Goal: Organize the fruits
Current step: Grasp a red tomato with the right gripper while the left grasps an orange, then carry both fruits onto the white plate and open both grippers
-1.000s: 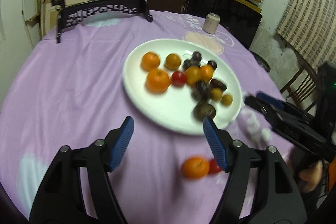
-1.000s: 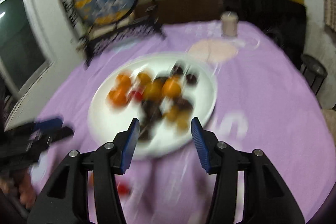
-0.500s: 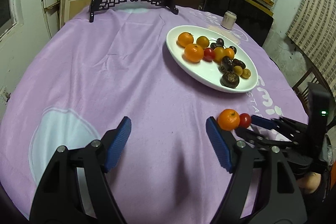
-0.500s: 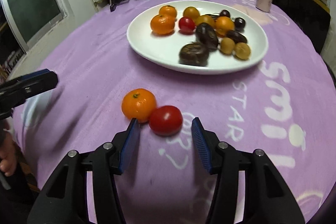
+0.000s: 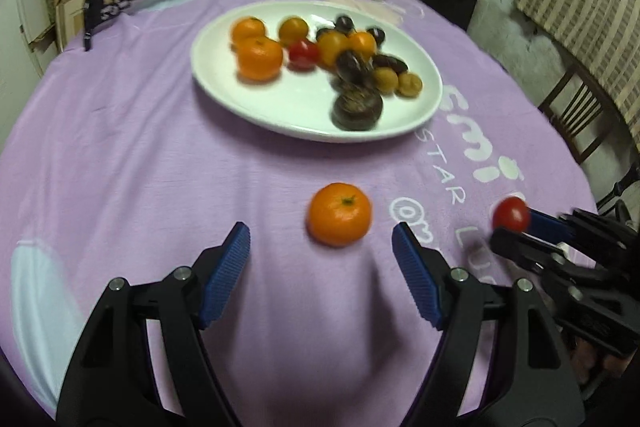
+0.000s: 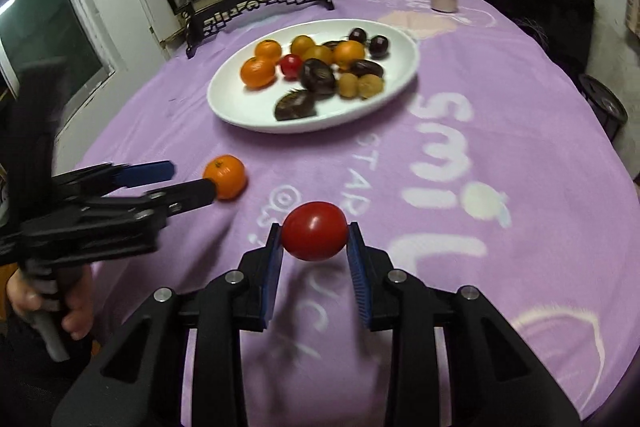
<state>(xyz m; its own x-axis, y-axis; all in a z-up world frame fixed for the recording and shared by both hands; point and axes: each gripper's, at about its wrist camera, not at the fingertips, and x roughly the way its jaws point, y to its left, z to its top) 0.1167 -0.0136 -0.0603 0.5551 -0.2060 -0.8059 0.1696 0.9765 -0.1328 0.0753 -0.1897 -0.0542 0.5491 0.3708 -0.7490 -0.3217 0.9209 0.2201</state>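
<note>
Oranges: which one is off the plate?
The orange alone on the purple cloth, just ahead of the open left gripper. All the other oranges lie on the white plate.

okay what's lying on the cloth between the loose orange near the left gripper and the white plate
Nothing: in the left wrist view, only bare purple tablecloth lies between the loose orange and the white plate.

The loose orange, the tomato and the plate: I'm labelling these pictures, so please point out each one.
orange [image 5: 339, 214], left wrist view, middle of its peel.
tomato [image 6: 314, 231], right wrist view, middle of its red skin, between the fingers.
plate [image 6: 224, 103], right wrist view, bare white near rim.
</note>
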